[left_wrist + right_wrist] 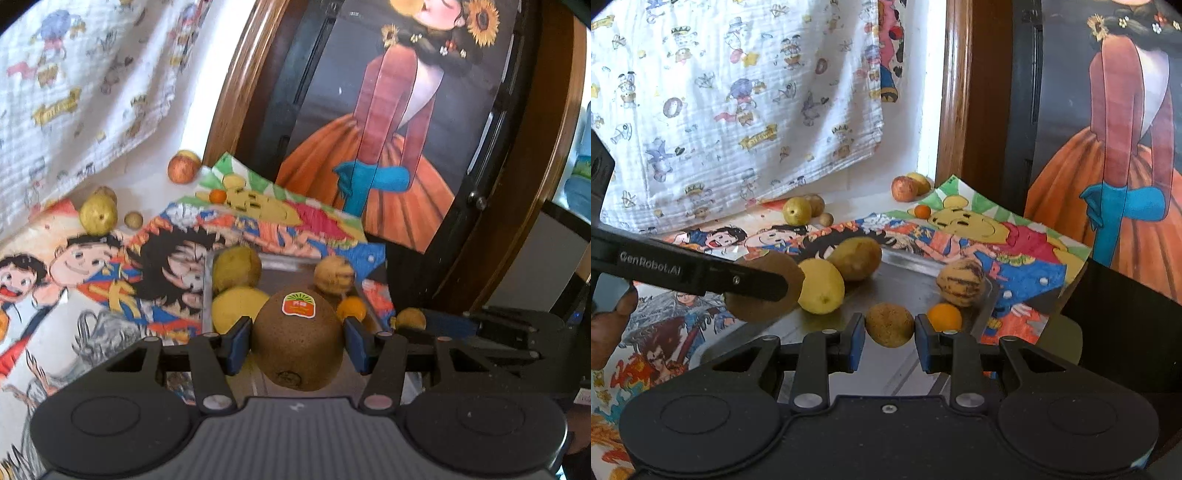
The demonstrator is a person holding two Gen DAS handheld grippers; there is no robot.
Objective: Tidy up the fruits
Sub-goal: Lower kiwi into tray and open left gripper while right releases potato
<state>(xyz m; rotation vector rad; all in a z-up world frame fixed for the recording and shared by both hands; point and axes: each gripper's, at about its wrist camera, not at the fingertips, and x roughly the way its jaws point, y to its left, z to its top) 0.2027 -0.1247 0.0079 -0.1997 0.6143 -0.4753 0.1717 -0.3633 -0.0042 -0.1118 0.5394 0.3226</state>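
Left gripper (pixel 298 345) is pinching a large brown fuzzy kiwi (pixel 298 338) over the metal tray's (pixel 905 280) near-left side. Right gripper (pixel 889 338) is clamping a small round tan fruit (pixel 889 325) above the tray's near edge.

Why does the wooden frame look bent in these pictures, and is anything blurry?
Left wrist view: the fisheye lens bows the wooden frame into a curve; the cartoon cloth looks soft and smeared, while the kiwi in the left gripper is sharp. Right wrist view: the frame stands straighter, the cloth prints read crisply, and bright light washes out the wall strip.
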